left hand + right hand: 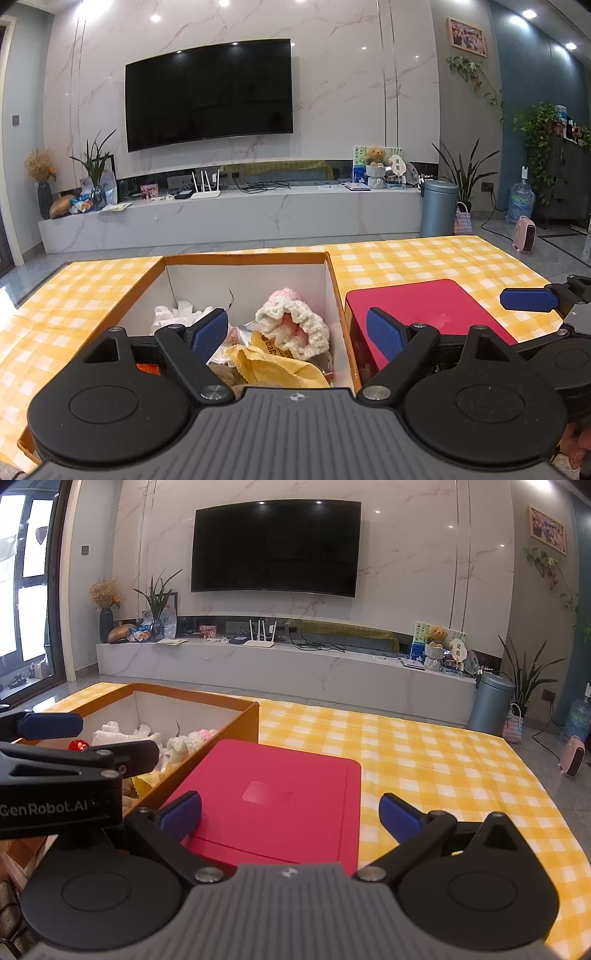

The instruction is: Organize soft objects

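Note:
An open orange cardboard box (243, 258) with white inner walls stands on the yellow checked tablecloth (424, 258). Inside lie a cream and pink crocheted piece (291, 325), a yellow cloth (273, 365) and white crumpled material (177, 314). My left gripper (297, 332) hangs open over the box's near right part, holding nothing. A red closed box (280, 794) sits just right of the cardboard box (192, 701). My right gripper (291, 812) is open above the red box's near edge. The left gripper (48, 725) shows at the left of the right wrist view.
Beyond the table run a marble TV bench (229, 214) and a wall TV (208, 94). A grey bin (437, 206), plants and a pink heater (524, 232) stand on the floor at right. Bare checked cloth (443, 768) lies right of the red box.

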The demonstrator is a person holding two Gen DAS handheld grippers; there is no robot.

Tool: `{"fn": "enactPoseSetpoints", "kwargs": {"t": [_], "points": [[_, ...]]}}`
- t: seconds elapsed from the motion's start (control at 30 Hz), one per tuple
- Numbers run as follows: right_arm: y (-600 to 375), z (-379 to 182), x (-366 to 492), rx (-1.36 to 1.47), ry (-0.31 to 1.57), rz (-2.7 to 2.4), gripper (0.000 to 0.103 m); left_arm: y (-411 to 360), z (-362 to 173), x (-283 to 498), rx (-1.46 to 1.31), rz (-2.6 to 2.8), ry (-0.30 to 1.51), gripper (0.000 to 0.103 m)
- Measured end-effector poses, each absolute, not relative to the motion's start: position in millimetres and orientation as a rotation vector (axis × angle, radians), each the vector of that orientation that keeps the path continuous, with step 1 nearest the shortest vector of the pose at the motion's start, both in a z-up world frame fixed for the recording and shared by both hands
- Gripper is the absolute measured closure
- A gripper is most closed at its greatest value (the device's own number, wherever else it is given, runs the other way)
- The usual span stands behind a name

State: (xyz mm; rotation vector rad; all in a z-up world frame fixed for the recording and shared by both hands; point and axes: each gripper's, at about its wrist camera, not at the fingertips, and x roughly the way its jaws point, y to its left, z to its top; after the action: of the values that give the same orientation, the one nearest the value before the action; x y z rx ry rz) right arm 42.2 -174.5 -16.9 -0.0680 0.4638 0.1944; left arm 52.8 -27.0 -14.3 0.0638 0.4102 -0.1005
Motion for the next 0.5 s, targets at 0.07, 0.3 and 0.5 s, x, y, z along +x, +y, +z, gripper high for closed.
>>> {"fn": "enactPoseSetpoints", "kwargs": {"t": [0.07,0.3,0.5], "points": [[-174.3,-16.7,41.7,-0.071,0.462,0.194,0.003,-25.3,-14.7,53.4,0.054,-0.102,0.415,0.004],[-173.8,-16.4,41.4,-0.073,0.460,0.194,0.003,-24.8,-15.7,53.0,0.040,-0.102,0.421,0.004],[-173.4,-16.3,41.3,-0.076,0.459,0.194,0.003,-24.0,-15.8,52.9,0.029,-0.100,0.434,0.004]]}}
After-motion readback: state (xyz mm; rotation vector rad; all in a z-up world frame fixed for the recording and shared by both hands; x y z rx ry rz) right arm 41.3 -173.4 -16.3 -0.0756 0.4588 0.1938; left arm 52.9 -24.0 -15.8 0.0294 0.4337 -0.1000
